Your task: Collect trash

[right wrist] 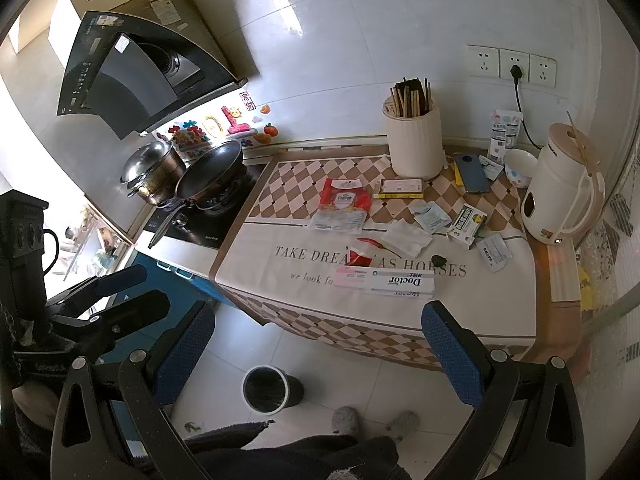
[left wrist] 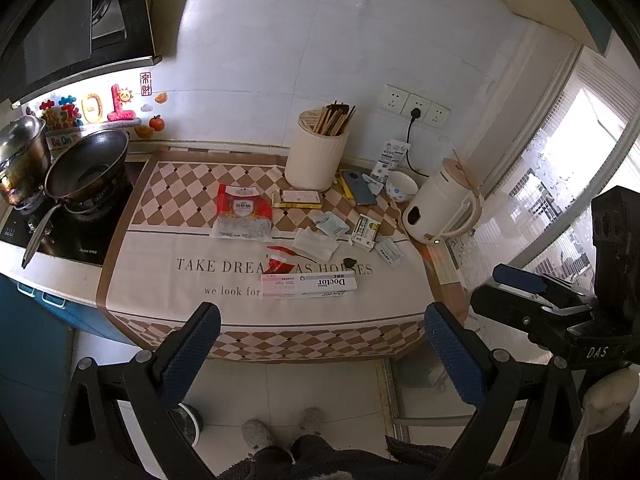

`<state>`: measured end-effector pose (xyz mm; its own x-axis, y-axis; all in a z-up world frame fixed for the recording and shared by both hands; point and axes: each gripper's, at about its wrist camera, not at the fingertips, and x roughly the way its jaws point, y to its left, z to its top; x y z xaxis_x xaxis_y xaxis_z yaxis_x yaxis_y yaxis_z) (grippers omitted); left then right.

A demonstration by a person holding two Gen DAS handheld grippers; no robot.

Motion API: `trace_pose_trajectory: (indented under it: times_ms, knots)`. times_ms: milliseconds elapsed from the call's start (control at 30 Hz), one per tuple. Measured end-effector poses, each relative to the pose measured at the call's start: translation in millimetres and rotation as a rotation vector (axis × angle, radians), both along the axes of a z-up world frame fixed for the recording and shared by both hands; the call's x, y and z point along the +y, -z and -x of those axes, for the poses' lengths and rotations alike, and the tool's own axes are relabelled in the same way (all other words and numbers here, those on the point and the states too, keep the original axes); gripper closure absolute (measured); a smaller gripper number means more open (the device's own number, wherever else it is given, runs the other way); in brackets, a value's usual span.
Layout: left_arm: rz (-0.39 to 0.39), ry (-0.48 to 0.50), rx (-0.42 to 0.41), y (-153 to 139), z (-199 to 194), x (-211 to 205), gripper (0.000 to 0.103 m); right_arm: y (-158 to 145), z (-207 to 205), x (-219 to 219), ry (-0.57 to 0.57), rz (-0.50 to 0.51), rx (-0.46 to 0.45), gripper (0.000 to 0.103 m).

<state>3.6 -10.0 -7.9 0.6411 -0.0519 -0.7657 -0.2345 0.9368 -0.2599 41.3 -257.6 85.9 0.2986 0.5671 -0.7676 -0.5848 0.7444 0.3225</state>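
Note:
Trash lies on the cloth-covered counter: a long white "Doctor" box near the front edge, a red-and-clear snack bag, a red wrapper, a red chili, a white tissue, pale sachets and a small green-white box. A black trash bin stands on the floor below the counter. My left gripper and right gripper are both open, empty, held before the counter's front edge.
A wok and lidded pot sit on the stove at left. A chopstick holder, phone, bowl and kettle stand at the back right. The person's slippered feet are on the floor.

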Motion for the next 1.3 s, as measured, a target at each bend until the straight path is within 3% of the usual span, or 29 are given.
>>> trace_pose_trajectory:
  times_ms: [1133,1200,1300]
  knots:
    - [0.017,0.049,-0.011,-3,-2,2,0.0,2,5,-3,0.012,-0.008,0.005,0.0]
    - [-0.014,0.027,-0.01,-2,-2,3,0.0,3,-3,-7,0.015,-0.009,0.008,0.0]
    - [-0.21,-0.077,0.012,4,-12,7,0.0,4,-8,-6,0.048,-0.015,0.009,0.0]
